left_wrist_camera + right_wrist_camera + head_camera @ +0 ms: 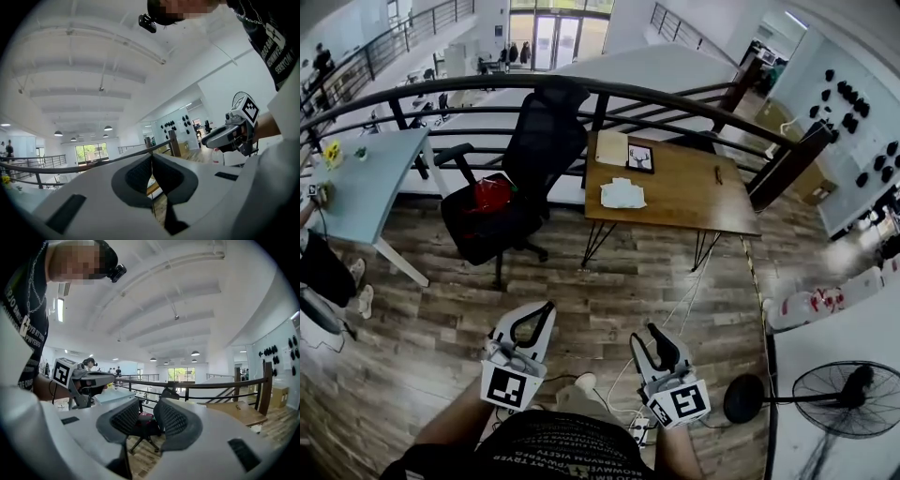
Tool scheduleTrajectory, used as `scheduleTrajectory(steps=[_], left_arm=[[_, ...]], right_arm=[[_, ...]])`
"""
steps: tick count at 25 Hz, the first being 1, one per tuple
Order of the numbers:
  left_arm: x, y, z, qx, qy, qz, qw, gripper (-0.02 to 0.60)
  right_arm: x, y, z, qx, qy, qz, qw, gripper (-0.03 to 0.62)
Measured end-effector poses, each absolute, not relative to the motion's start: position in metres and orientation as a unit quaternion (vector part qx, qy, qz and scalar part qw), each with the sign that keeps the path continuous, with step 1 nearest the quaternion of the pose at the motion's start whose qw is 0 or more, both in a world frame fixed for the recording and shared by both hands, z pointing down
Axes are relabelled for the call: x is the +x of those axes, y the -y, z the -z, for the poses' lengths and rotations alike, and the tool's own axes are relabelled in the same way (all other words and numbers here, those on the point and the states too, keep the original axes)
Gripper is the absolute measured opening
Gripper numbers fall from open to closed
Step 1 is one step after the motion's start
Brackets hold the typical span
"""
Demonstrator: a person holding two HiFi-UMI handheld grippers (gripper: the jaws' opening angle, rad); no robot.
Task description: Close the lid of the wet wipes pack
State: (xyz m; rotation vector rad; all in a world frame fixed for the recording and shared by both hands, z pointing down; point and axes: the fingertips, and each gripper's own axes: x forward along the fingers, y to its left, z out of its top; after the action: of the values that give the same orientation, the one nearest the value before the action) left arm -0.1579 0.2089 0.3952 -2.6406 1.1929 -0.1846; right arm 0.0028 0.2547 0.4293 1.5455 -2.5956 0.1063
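1. The wet wipes pack point(622, 194) lies near the left edge of the wooden surface point(694, 192), well apart from both grippers, which hover over the floor on its near side. The lid is too small to read from here, so an approach aimed at the wrong end of the pack could miss it.
2. The left gripper point(546, 309) has its fingers point(138, 176) closed together on nothing. The right gripper point(654, 332) has its fingers point(174, 420) apart and empty. Pressing the lid with one while the other does not steady the pack (soft and light, probably) could push it off that left edge.
3. A black office chair point(525, 178) stands just left of the surface and could catch the left gripper on the way in.
4. Cables point(689, 295) trail over the floor in front of the surface, so a foot could snag there.
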Motion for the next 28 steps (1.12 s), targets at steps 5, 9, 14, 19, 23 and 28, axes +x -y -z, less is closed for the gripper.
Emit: scheduleTrajectory(steps=[5, 9, 14, 19, 23, 28], left_arm=[[-0.129, -0.192, -0.408, -0.907, -0.394, 0.083, 0.125, 0.028], [-0.122, -0.169, -0.410, -0.903, -0.408, 0.083, 0.105, 0.028], [-0.107, -0.152, -0.408, -0.897, -0.420, 0.090, 0.107, 0.028], [-0.076, -0.140, -0.403, -0.903, -0.411, 0.082, 0.094, 0.028], [-0.058, -0.138, -0.394, -0.905, -0.411, 0.067, 0.082, 0.028], [-0.064, -0.139, -0.396, -0.895, -0.435, 0.073, 0.072, 0.028]], right_arm=[[0.028, -0.235, -0.439, 0.516, 0.853, -0.054, 0.050, 0.137], [0.043, -0.215, -0.437, 0.516, 0.854, -0.049, 0.046, 0.137], [0.062, -0.201, -0.436, 0.507, 0.859, -0.050, 0.044, 0.137], [0.087, -0.189, -0.437, 0.504, 0.861, -0.051, 0.041, 0.137], [0.099, -0.181, -0.438, 0.496, 0.866, -0.045, 0.039, 0.137], [0.110, -0.179, -0.441, 0.499, 0.864, -0.050, 0.032, 0.137]])
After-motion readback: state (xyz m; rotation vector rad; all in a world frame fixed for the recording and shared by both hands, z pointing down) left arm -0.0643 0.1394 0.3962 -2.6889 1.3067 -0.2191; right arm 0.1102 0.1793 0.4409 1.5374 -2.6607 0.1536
